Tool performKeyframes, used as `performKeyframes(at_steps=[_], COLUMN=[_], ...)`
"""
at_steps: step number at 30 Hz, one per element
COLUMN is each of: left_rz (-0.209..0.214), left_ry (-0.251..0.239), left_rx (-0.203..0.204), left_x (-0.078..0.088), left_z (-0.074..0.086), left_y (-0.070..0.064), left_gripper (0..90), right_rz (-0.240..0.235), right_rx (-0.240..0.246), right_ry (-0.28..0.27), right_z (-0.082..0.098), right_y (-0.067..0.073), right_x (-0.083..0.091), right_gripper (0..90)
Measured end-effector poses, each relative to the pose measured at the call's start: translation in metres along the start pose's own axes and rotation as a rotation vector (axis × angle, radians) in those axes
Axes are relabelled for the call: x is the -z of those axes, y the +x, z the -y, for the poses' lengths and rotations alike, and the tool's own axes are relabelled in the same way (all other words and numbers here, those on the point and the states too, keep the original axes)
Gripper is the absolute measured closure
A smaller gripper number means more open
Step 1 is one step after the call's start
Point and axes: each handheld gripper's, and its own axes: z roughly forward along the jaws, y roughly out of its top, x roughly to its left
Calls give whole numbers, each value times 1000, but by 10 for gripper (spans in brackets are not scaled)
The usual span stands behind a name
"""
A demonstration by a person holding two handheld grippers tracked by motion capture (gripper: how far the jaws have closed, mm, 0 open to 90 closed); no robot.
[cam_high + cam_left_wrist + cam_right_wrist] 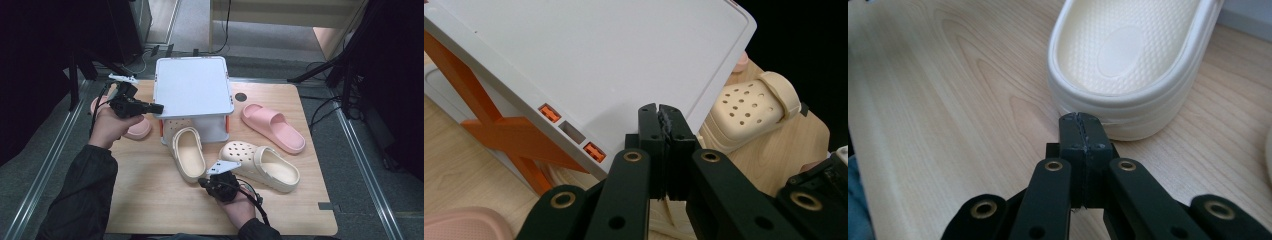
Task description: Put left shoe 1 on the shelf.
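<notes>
Clog (188, 152) half under rack (192, 85)

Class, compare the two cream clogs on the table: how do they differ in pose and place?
The left cream clog has its toe tucked under the white rack, heel toward the person. The right cream clog lies clear of the rack, angled, its holed toe visible. Both are cream, upright and ungripped.

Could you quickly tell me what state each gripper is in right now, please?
Left gripper: closed, holding nothing, by the grey rack.
Right gripper: closed, empty, by the cream clog's heel.
</notes>
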Motion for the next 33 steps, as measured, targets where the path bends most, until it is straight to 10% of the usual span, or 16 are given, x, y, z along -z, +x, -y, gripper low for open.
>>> performKeyframes(at_steps=[33], left_rz=[-9], left_ry=[-3], left_rx=[-12], left_x=[-1], left_z=[0], left_y=[-3], left_gripper=[888], right_rz=[50], right_rx=[-26], right_ry=[-103], right_z=[-90], right_y=[-28], right_x=[-72], right_gripper=[900])
